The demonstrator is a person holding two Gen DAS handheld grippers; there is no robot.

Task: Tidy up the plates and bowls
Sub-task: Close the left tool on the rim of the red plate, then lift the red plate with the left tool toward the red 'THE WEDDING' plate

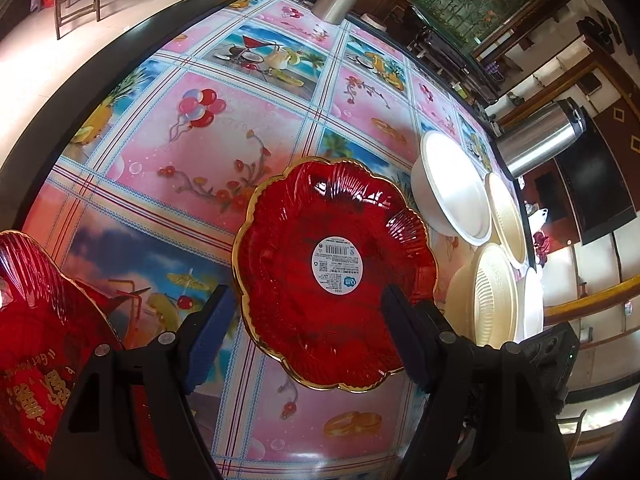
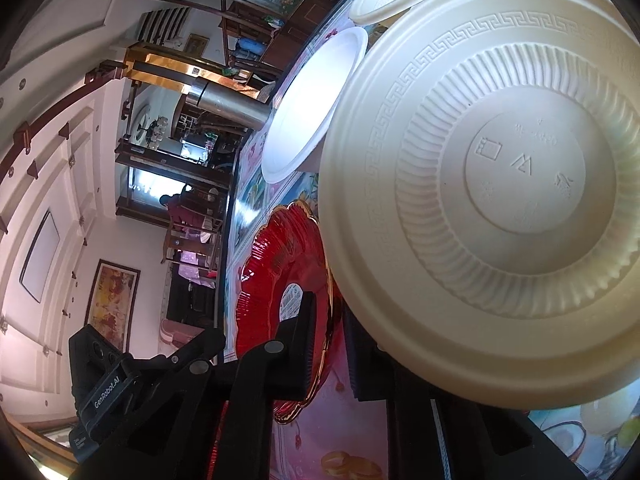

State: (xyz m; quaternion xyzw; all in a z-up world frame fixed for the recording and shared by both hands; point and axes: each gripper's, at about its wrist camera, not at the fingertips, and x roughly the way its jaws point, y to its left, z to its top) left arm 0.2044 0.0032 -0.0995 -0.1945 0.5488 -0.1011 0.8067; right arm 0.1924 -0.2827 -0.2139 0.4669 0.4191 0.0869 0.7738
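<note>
Red scalloped plate lies between spread left tongs; right tongs pinch cream bowl.

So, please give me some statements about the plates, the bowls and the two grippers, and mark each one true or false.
1. The red plate has a gold rim. True.
2. The red plate carries a round white sticker in its middle. True.
3. The left gripper is shut on the red plate. False: its jaws stand apart, one on each side of the near part of the plate, gripping nothing.
4. The right gripper holds a metal flask. False: it is shut on the rim of a cream bowl.
5. The table has a plain white cloth. False: it shows colourful pictures of balloons, fruit and drinks.
</note>
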